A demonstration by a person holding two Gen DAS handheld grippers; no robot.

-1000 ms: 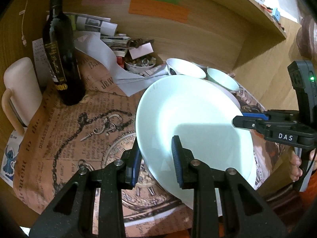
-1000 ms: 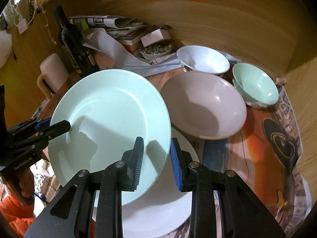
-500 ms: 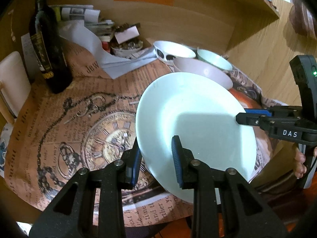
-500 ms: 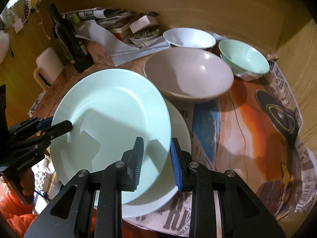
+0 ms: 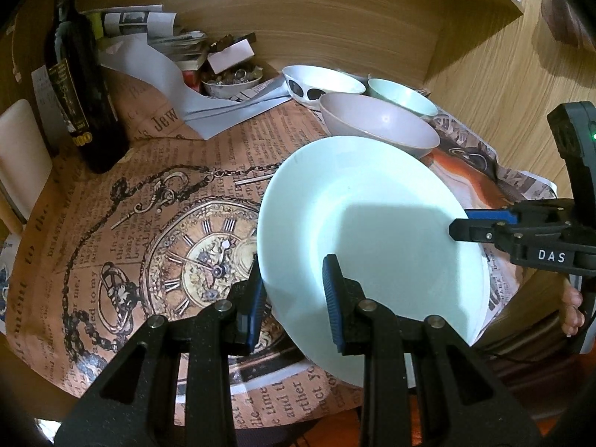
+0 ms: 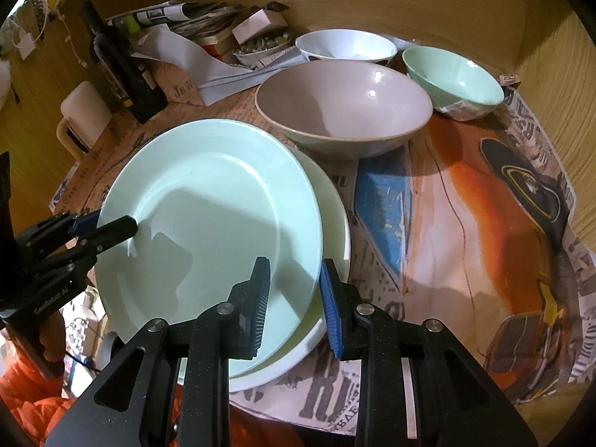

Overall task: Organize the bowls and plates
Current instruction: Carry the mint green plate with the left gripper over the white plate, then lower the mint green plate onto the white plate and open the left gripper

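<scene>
A pale green plate [image 5: 372,246] [image 6: 208,216] hangs tilted between both grippers. My left gripper [image 5: 292,272] [image 6: 111,223] is shut on its left rim. On the opposite rim my right gripper [image 6: 294,272] [image 5: 460,222] is shut too. Under the green plate a white plate [image 6: 333,223] lies on the table near the front edge, mostly covered. Behind them stand a pinkish-grey bowl [image 6: 342,104] [image 5: 376,126], a white bowl with black spots [image 5: 320,83] [image 6: 346,46] and a mint green bowl [image 6: 454,74] [image 5: 402,93].
A dark wine bottle [image 5: 85,93] and a cream mug [image 6: 82,111] stand at the left. At the back lie papers and a small dish of trinkets [image 5: 231,82] against the wooden wall. Printed paper [image 5: 149,223] covers the table. A hand [image 5: 571,309] grips the right handle.
Both grippers have sunk with the green plate and drawn back toward the table's near edge. The bowls now sit higher in both views. Neither grip has altered.
</scene>
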